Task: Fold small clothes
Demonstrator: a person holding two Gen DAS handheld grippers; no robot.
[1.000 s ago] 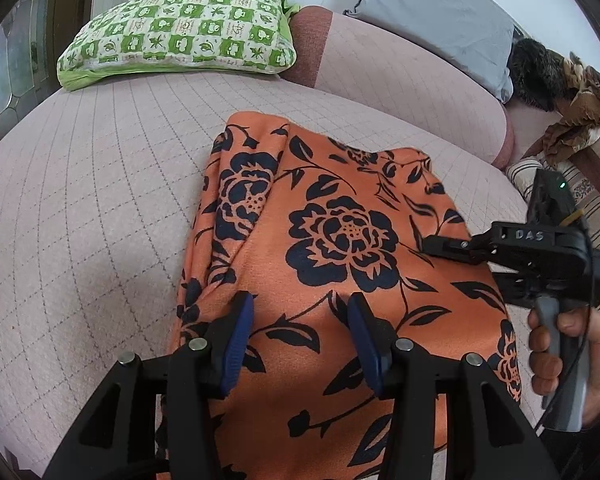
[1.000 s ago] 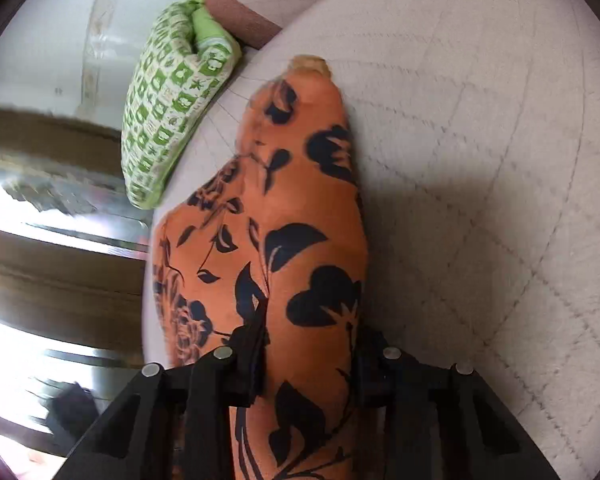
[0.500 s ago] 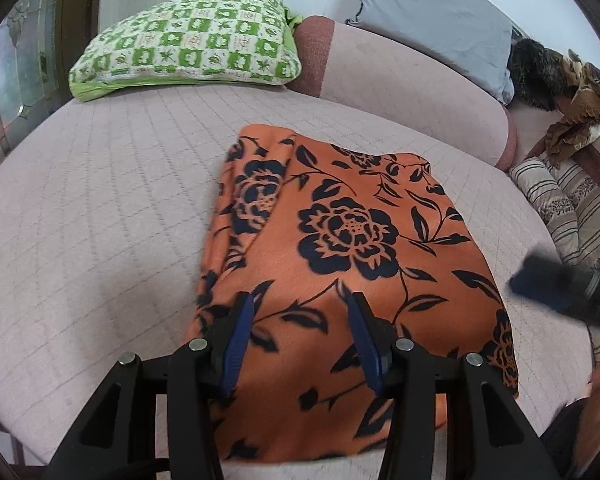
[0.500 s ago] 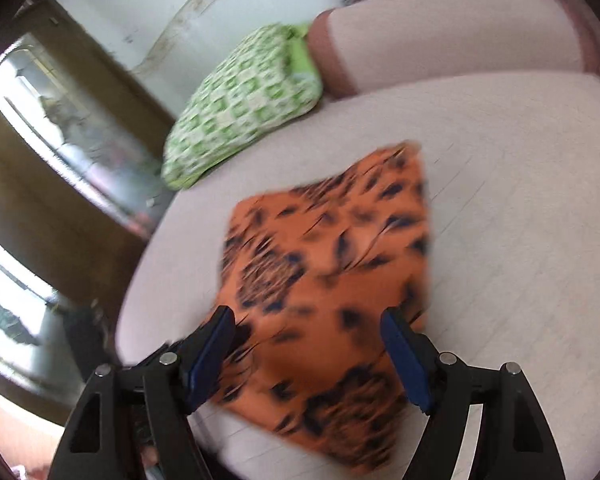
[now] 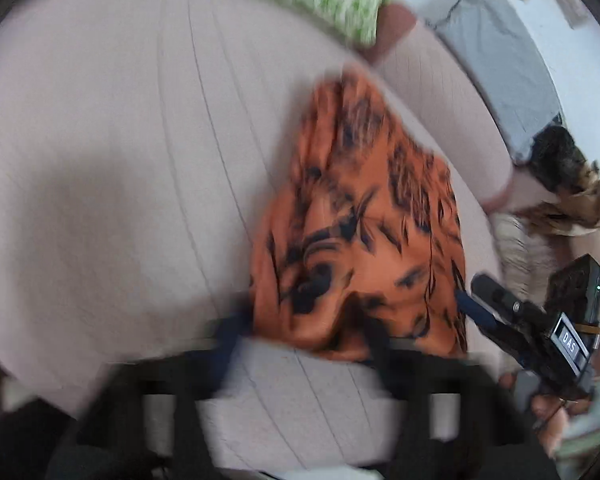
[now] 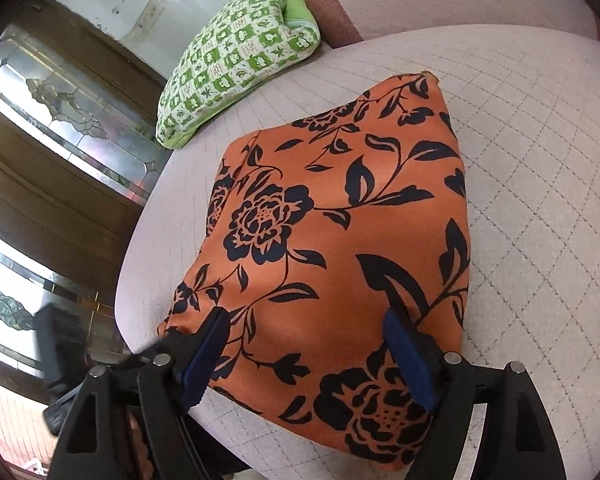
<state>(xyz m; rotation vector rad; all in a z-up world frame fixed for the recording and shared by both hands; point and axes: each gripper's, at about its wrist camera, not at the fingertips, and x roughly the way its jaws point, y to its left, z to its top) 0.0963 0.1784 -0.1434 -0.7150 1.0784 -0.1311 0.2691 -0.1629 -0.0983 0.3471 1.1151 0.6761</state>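
An orange garment with a black flower print (image 6: 340, 240) lies folded on the pale quilted cushion (image 6: 540, 200); it also shows, blurred, in the left wrist view (image 5: 360, 232). My right gripper (image 6: 308, 348) is open, its blue pads (image 6: 406, 356) spread over the garment's near edge. In the left wrist view the right gripper (image 5: 480, 304) reaches the garment's right near corner. My left gripper (image 5: 300, 340) is open and blurred by motion, just short of the garment's near edge, holding nothing.
A green-and-white checked pillow (image 6: 236, 60) lies at the cushion's far left. A grey pillow (image 5: 500, 64) and a dark furry heap (image 5: 564, 168) sit at the right. Wooden doors with leaded glass (image 6: 60, 120) stand beyond the cushion's left edge.
My right gripper let go of the garment's fold, opened and swung round to the near edge. My left gripper moved fast to the left and back; its view is blurred.
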